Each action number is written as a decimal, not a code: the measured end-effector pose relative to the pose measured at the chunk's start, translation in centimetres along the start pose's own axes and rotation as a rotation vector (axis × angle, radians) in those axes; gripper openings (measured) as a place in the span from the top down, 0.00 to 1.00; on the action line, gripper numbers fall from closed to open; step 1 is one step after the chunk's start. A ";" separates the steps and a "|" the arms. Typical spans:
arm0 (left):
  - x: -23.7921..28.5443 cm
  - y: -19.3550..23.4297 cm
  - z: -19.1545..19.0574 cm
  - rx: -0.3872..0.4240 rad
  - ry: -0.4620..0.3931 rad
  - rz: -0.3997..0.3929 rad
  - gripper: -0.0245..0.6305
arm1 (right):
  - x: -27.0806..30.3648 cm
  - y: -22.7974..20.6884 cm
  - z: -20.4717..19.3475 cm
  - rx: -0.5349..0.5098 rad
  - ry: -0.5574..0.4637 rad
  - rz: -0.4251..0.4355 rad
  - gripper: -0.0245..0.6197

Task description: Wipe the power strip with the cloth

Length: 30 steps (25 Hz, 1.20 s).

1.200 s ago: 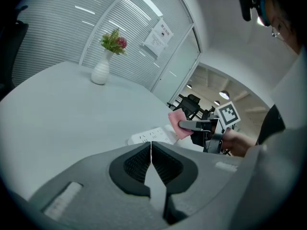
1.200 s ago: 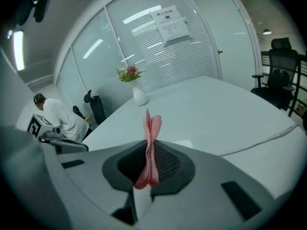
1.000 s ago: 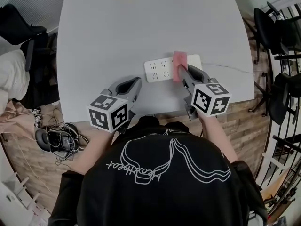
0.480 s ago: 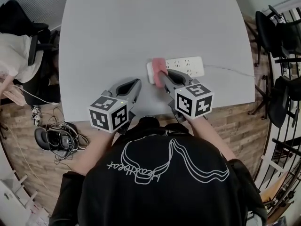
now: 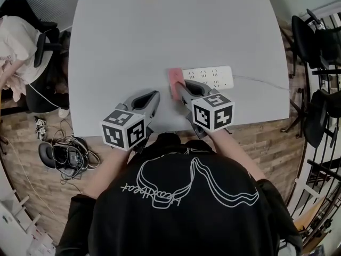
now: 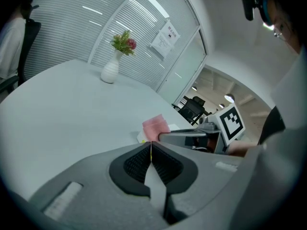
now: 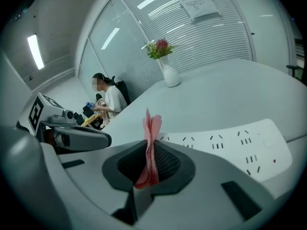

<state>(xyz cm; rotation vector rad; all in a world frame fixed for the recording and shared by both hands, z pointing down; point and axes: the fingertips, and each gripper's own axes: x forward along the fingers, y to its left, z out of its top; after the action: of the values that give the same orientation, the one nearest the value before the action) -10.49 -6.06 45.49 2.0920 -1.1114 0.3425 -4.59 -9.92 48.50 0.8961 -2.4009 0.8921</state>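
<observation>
By the bench's near edge the left tongs sit pressed together and empty, while the right tongs, the nearer pair, clamp the cloth at the left end of the power strip, whose long axis runs rightward along that edge.

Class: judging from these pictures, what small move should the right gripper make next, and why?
Probably sweep the cloth rightward along the power strip: the right gripper pinches it at the strip's left end, with the sockets to its right.

shirt: black, white print | left tool, right tool: grey
</observation>
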 end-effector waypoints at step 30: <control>1.1 0.0 0.3 -0.002 0.016 -0.007 0.94 | -1.7 -3.8 -0.6 -0.050 0.035 -0.117 0.90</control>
<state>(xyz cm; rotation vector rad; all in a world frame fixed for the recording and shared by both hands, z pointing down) -9.87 -6.90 45.83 2.0877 -1.0946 0.3539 -0.69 -11.04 49.49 0.9818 -2.3045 0.7937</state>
